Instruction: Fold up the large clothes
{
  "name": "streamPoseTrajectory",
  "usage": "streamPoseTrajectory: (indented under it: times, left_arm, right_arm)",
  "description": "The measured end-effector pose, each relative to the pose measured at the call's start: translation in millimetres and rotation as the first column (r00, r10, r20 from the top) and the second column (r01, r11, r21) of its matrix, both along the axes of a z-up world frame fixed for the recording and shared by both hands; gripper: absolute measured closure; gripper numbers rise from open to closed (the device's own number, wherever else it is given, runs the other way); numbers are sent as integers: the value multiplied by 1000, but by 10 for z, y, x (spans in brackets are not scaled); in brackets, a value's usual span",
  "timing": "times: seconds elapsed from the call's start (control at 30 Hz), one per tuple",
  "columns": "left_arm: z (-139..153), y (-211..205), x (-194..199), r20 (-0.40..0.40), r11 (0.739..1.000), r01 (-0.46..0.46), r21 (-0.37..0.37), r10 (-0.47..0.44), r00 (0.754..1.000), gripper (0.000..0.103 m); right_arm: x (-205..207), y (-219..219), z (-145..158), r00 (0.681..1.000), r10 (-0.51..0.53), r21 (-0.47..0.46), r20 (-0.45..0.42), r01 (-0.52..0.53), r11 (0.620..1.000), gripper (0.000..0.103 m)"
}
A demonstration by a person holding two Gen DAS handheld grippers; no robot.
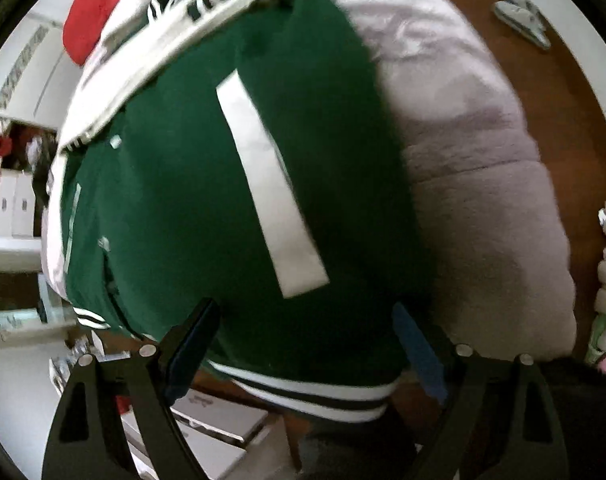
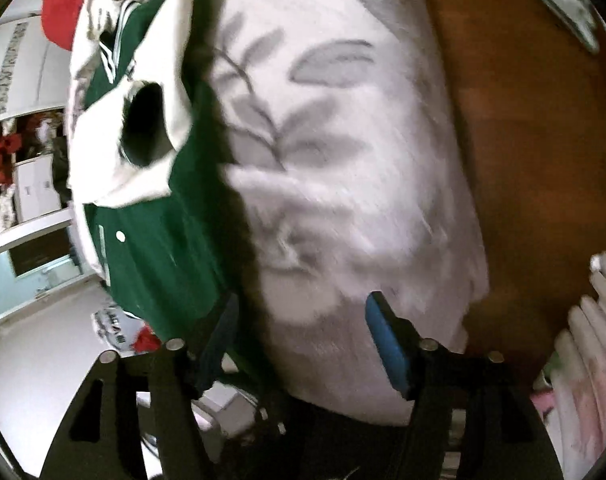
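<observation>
Looking down through the left wrist camera, I saw the green jacket [image 1: 207,184] filling the middle of the view, lying on a pale leaf-printed cover [image 1: 475,152] that ran off toward two o'clock. It was a varsity-style piece: deep green body, a long white strip slanting from eleven o'clock down to five o'clock across the cloth, and a ribbed hem in green, white and dark bands at six o'clock. Its white sleeve [image 1: 171,40] lay folded across the top toward eleven o'clock, with striped ribbing showing near it. Something red [image 1: 95,4] sat beyond that, at eleven o'clock. The left gripper [image 1: 307,344] stood wide apart over the hem edge, its pads pressing on nothing I could make out.

From the right wrist camera the jacket [image 2: 171,248] sat over at nine o'clock, green cloth with a small white snap and the sleeve [image 2: 119,176] bunched on it, the dark mouth of the cuff open toward me. The cover [image 2: 343,160] took up the centre, grey leaves on white, much blurred. Brown wooden floor [image 2: 535,140] showed at three o'clock. The right gripper [image 2: 299,320] hung spread over the cover's near edge with no cloth pinched between the blue pads [image 2: 387,344]; the jacket was just beside its left finger
</observation>
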State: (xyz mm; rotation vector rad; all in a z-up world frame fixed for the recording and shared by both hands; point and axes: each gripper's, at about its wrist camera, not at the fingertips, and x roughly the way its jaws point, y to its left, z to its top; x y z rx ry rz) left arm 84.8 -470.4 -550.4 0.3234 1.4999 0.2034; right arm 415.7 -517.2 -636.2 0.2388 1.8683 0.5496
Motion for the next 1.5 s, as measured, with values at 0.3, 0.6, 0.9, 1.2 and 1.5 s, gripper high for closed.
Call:
streamPoseTrajectory:
  times: [0.3, 0.6, 0.9, 1.2, 1.5]
  left_arm:
    - [-559, 81, -18, -115, 995, -2, 102, 14, 993, 12]
    - [-51, 430, -176, 31, 992, -113, -61, 115, 993, 82]
    - [510, 1066, -53, 126, 977, -194, -91, 204, 971, 88]
    - [1217, 2113, -169, 176, 888, -353, -294, 413, 894, 89]
    - [1142, 4068, -641, 82, 658, -538, -527, 669, 739, 90]
  right_arm:
    - [85, 722, -214, 1000, 29, 100, 8, -30, 995, 30]
    - [613, 1377, -551, 999, -46, 343, -10, 47, 938, 16]
    - [844, 2203, -910, 987, -113, 378, -115, 149, 914, 58]
    - [765, 3234, 582, 998, -58, 297, 7, 53, 953, 85]
    - [339, 5584, 1230, 986, 103, 74, 127, -113, 991, 85]
